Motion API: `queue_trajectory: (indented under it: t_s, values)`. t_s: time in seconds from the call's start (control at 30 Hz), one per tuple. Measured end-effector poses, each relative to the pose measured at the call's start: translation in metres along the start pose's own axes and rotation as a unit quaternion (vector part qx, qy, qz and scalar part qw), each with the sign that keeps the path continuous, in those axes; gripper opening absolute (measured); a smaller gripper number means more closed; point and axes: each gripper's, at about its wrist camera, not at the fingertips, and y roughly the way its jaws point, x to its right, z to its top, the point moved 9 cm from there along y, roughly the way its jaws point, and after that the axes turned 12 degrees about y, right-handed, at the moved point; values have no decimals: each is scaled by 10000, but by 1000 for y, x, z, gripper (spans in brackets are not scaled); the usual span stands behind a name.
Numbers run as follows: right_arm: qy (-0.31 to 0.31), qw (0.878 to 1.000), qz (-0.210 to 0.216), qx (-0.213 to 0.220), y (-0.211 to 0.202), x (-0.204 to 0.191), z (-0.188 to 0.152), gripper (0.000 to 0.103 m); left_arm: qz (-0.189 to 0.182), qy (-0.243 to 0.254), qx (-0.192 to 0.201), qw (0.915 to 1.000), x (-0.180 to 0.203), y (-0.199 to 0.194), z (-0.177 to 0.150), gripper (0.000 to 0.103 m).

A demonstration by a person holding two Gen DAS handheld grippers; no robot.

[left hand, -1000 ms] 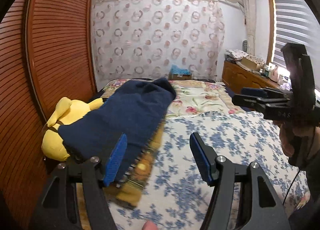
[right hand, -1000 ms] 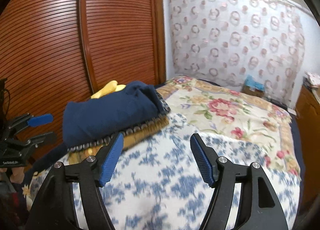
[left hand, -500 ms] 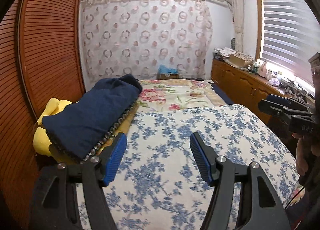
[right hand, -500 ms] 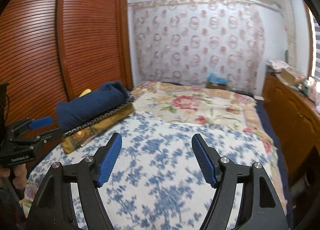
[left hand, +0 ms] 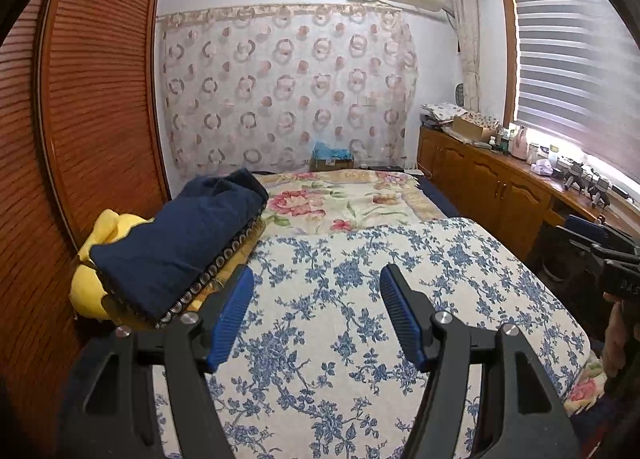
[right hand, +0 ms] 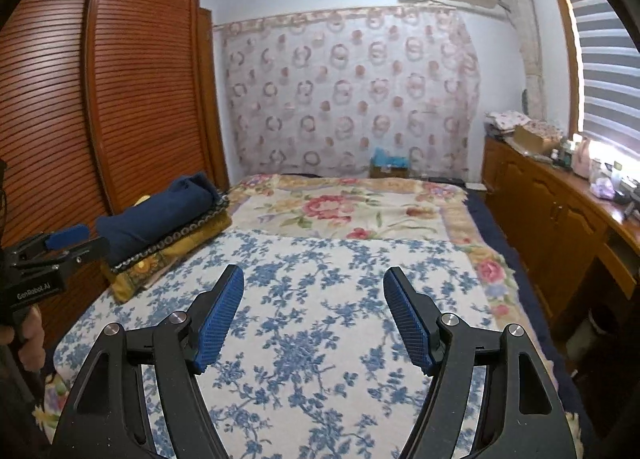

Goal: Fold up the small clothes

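A bed [left hand: 400,283] is covered by a blue-flowered sheet. A folded navy garment [left hand: 180,247] is stacked at its left edge, beside a wardrobe [left hand: 100,99]. Both grippers' jaws are held apart, empty. The yellow toy [left hand: 100,231] is mostly hidden.

Left tool [left hand: 316,315] and right tool [right hand: 312,317]: black angular arms, ribbed blue pads, silver screws; white "GenRobot.AI" lettering on left tool body.

"GenRobot.AI" in white on left tongs [right hand: 70,245] body
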Motion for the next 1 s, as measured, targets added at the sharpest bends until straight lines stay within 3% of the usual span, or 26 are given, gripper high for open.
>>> queue_trajectory:
  t_s: [0.4,1.0]
  values:
    - [166,9990,-267,329,-33,16,13,74,36,-7,256,9997,3,-30,23,66]
    - [203,9984,-331,404,-41,21,12,74,114,-67,285,9995,1,-42,20,66]
